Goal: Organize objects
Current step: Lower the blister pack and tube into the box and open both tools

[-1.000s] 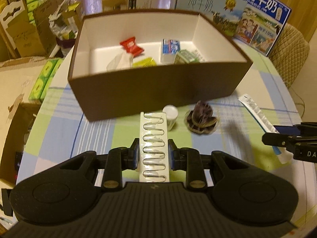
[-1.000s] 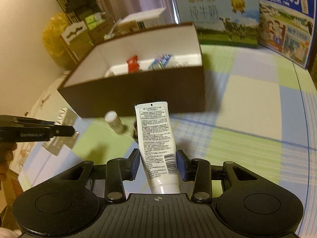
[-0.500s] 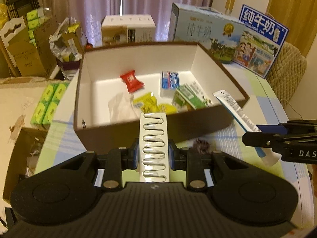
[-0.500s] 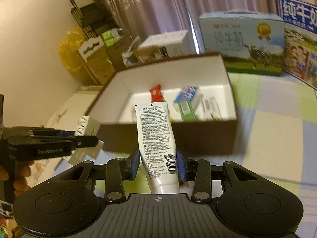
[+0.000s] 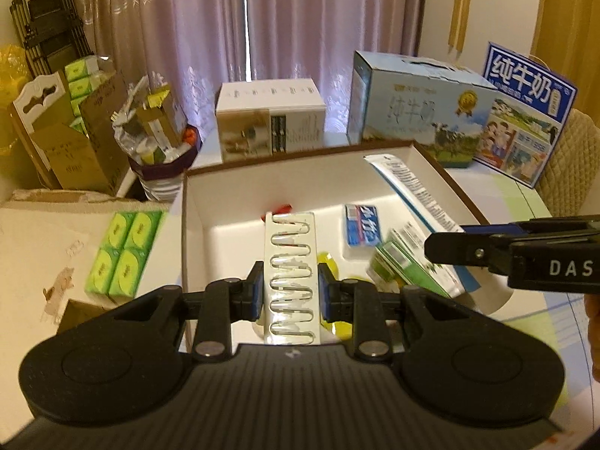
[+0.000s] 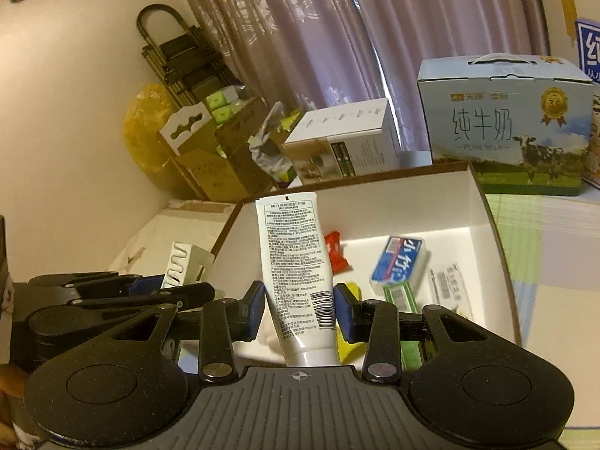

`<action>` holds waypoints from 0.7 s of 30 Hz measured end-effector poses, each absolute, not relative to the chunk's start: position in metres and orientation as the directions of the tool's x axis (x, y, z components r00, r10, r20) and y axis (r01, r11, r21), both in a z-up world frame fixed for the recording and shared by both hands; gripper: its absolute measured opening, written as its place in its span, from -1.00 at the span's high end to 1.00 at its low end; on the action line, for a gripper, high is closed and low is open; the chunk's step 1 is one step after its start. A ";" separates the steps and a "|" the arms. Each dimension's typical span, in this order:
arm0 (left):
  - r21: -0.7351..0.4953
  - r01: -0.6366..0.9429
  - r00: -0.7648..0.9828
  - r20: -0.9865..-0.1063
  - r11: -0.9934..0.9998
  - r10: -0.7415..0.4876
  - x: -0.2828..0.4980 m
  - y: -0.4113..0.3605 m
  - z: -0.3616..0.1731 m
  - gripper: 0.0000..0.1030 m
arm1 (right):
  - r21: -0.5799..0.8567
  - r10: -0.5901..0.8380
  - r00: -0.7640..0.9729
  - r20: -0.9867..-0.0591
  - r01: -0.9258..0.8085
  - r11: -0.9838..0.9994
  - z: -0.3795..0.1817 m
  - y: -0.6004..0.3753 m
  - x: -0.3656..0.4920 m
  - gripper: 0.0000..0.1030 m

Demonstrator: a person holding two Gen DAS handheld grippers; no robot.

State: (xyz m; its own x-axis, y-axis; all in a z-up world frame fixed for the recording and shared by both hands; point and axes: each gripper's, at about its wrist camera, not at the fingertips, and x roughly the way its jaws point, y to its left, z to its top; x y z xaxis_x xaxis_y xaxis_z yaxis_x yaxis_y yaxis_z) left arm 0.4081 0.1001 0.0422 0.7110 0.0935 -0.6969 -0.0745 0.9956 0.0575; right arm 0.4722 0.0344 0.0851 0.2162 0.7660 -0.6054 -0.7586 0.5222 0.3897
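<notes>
My left gripper (image 5: pixel 290 290) is shut on a white blister strip (image 5: pixel 290 273) with a silver wavy pattern, held over the near wall of the brown box (image 5: pixel 183 225). My right gripper (image 6: pixel 298 309) is shut on a white tube (image 6: pixel 296 273) with printed text, held above the same box (image 6: pixel 495 225). That tube (image 5: pixel 412 191) and right gripper (image 5: pixel 525 258) also show at the right of the left wrist view. Inside the white-lined box lie a red wrapper (image 6: pixel 335 253), a blue-and-white pack (image 6: pixel 399 260), a green carton (image 5: pixel 408 266) and a yellow packet (image 6: pixel 350 292).
Two milk cartons (image 5: pixel 423 108) (image 5: pixel 525 108) and a white box (image 5: pixel 270 120) stand behind the brown box. Green tissue packs (image 5: pixel 120 255) lie left of it. Cardboard boxes, a bag of rubbish (image 5: pixel 157 138) and a folded black rack (image 6: pixel 180 60) crowd the left by the curtain.
Both grippers rose and moved forward with their loads, from the table in front of the box to above its near wall. The small white bottle and dark object on the cloth dropped from view.
</notes>
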 end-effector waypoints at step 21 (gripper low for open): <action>0.121 -0.091 0.632 -0.760 0.989 0.151 0.499 0.143 0.000 0.54 | 0.400 0.664 0.206 -0.718 -0.660 0.636 0.027 0.103 0.527 0.29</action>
